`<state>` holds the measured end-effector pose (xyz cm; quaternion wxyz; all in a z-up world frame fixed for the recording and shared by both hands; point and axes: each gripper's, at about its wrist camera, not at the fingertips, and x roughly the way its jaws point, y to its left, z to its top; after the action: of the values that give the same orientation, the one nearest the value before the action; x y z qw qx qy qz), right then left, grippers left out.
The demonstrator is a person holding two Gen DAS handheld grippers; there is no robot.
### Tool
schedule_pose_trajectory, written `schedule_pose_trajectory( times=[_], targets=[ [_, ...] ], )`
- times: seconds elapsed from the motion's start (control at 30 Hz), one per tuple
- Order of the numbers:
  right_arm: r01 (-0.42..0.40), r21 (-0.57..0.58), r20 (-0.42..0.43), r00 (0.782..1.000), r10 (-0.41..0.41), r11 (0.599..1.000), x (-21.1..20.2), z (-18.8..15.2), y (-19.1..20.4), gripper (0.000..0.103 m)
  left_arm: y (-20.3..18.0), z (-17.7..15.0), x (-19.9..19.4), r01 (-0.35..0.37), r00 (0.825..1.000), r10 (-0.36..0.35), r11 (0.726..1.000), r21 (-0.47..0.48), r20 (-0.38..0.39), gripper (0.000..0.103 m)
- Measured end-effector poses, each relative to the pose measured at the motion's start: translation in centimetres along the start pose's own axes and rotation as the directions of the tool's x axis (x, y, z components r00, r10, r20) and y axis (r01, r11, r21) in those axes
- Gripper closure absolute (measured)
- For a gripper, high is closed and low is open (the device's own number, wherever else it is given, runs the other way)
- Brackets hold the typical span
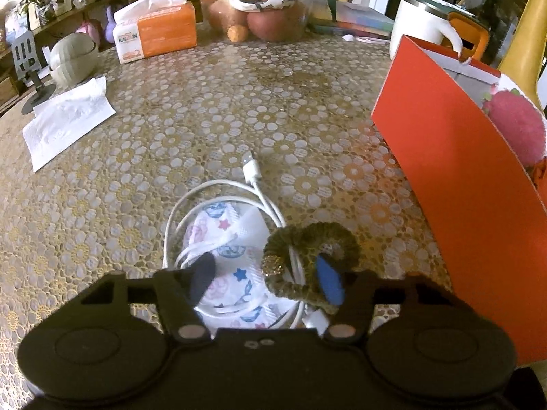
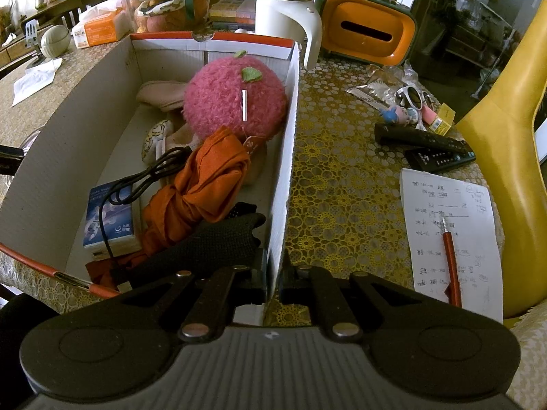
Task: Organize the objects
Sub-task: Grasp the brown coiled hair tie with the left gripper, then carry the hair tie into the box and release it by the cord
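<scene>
The left gripper (image 1: 268, 282), jaws half-closed around but not clearly pinching, straddles an olive-green scrunchie (image 1: 307, 259) lying on a coiled white charging cable (image 1: 239, 198) and printed face mask (image 1: 232, 239) beside the red box (image 1: 461, 177), while the right gripper (image 2: 272, 287) clamps the box wall.

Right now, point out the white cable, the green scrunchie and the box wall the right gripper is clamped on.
white cable (image 1: 252, 171): left wrist view, on its plug end.
green scrunchie (image 1: 309, 230): left wrist view, on its top curve.
box wall (image 2: 289, 157): right wrist view, on the white cardboard wall's top edge.
</scene>
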<state>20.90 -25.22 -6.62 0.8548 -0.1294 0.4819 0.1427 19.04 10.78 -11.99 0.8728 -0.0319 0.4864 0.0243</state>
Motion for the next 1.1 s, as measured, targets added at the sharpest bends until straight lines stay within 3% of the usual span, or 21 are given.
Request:
schedule_pose_trajectory(
  times=[0.4, 1.1],
  targets=[
    [0.0, -0.001, 0.0, 1.0, 0.0, 1.0, 0.0, 0.0, 0.0, 0.097, -0.2, 0.0, -0.2, 0.058, 0.998, -0.058, 0.998, -0.016, 0.017, 0.084],
    [-0.002, -0.003, 0.004, 1.0, 0.002, 1.0, 0.2, 0.1, 0.0, 0.097, -1.1, 1.1, -4.2, 0.133, 0.989, -0.132, 0.991, 0.001, 0.059, 0.091]
  ],
)
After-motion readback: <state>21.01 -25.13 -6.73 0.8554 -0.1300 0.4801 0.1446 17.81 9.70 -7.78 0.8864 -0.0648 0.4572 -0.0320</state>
